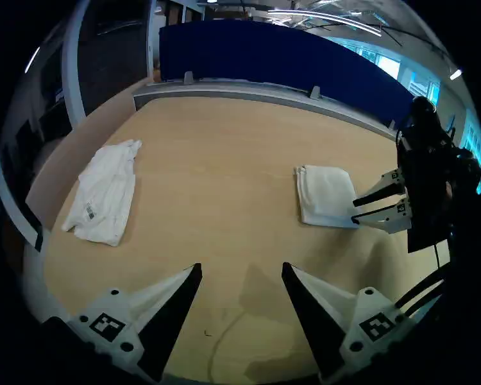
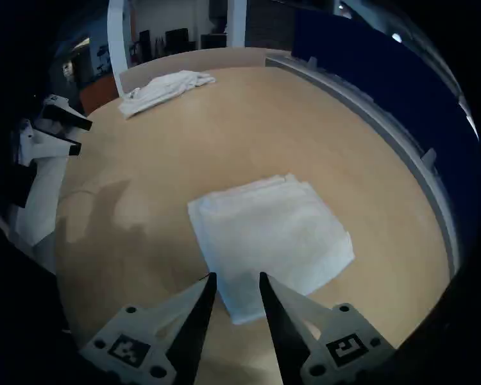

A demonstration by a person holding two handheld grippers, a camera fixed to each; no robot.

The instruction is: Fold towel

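Observation:
A folded white towel [image 1: 324, 196] [image 2: 272, 234] lies flat on the wooden table [image 1: 227, 167] [image 2: 253, 128]. My right gripper [image 2: 236, 276] is open with a narrow gap, its fingertips at the towel's near edge, and the towel's corner shows between them. In the left gripper view the right gripper [image 1: 354, 212] sits at the towel's right edge, held by a dark-sleeved hand. My left gripper [image 1: 240, 266] is open wide over bare wood, well short of the towel. The left gripper [image 2: 83, 138] appears at the far left of the right gripper view.
A second white cloth [image 1: 106, 192] [image 2: 163, 90] lies loosely bunched near the table's far corner. A grey rail [image 1: 260, 93] and a blue partition [image 1: 272, 54] [image 2: 394, 83] run along the table's back edge. Bare wood separates the two cloths.

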